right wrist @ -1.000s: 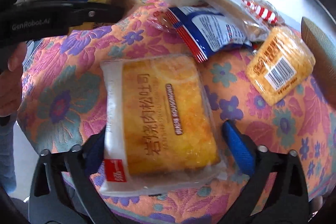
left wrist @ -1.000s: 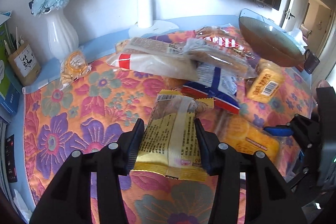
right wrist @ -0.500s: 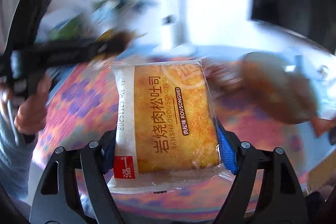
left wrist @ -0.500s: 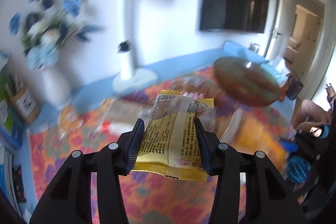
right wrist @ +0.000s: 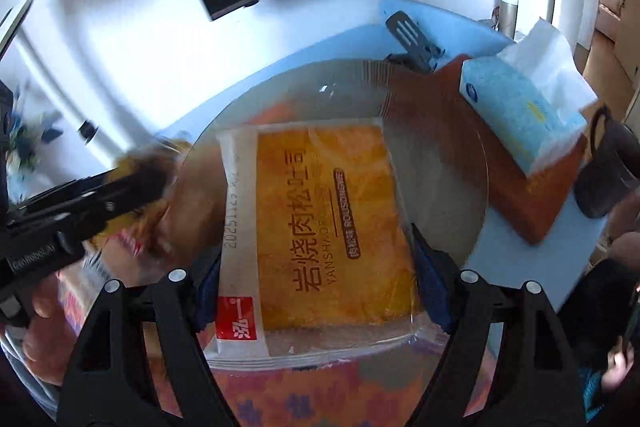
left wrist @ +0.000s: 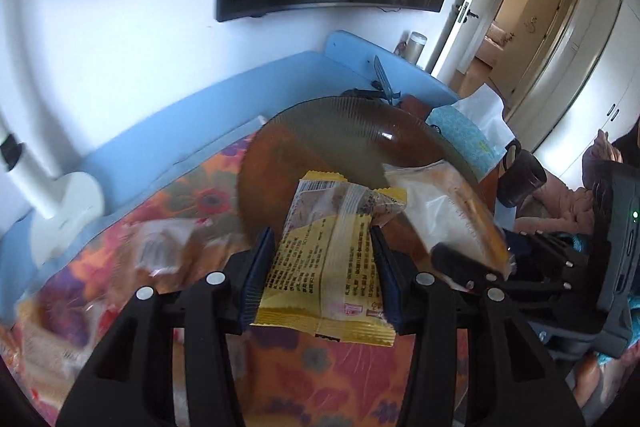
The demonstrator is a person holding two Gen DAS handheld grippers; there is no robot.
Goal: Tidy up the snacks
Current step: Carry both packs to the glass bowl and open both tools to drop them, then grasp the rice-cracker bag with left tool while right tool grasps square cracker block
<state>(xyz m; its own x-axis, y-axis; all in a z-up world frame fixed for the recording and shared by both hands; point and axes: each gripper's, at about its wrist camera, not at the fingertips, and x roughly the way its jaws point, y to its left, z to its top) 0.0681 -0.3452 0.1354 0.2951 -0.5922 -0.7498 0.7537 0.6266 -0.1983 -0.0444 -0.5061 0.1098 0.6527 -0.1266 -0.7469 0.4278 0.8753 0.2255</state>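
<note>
My left gripper is shut on a yellow snack packet and holds it in the air at the near rim of a ribbed glass plate. My right gripper is shut on an orange toast bread packet and holds it over the same glass plate. The bread packet also shows in the left wrist view, to the right of the yellow packet. The left gripper shows blurred at the left of the right wrist view.
Other snack packets lie blurred on the flowered tablecloth to the left. A blue tissue box on a brown block, a dark mug and a black phone stand stand behind the plate. A white lamp base is far left.
Both grippers lifted their packets off the tablecloth and swung right, from the snack pile to the glass plate. Both stayed shut on their packets.
</note>
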